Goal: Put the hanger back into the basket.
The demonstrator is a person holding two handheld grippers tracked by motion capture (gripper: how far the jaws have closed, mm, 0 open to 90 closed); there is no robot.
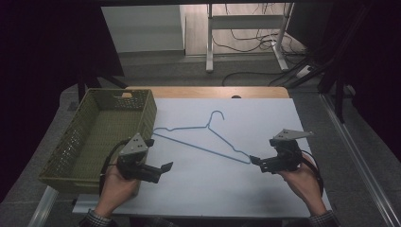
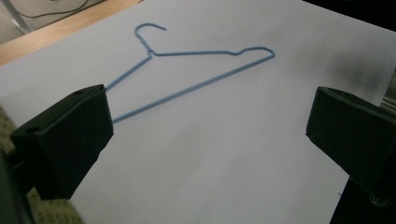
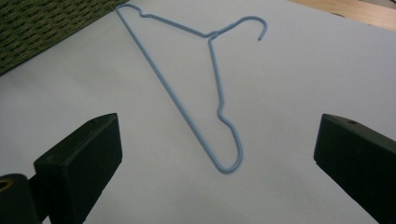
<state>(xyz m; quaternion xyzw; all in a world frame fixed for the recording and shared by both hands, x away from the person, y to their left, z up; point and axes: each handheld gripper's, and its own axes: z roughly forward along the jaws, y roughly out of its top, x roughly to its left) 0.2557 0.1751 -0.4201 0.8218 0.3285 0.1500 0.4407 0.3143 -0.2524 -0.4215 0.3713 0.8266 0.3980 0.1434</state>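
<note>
A blue hanger (image 1: 203,138) lies flat mid-surface, just beside the basket (image 1: 71,142) at the left edge. Both grippers are spread and empty. The right gripper (image 1: 255,161) should likely close squarely on the hanger's near end; left gripper (image 1: 165,168) waits.

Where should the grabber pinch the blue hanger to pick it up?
Probably the rounded end of the blue hanger, nearest the right gripper. The open jaws already face it, the wire is thin and lies flat, so come in low from the right.
</note>
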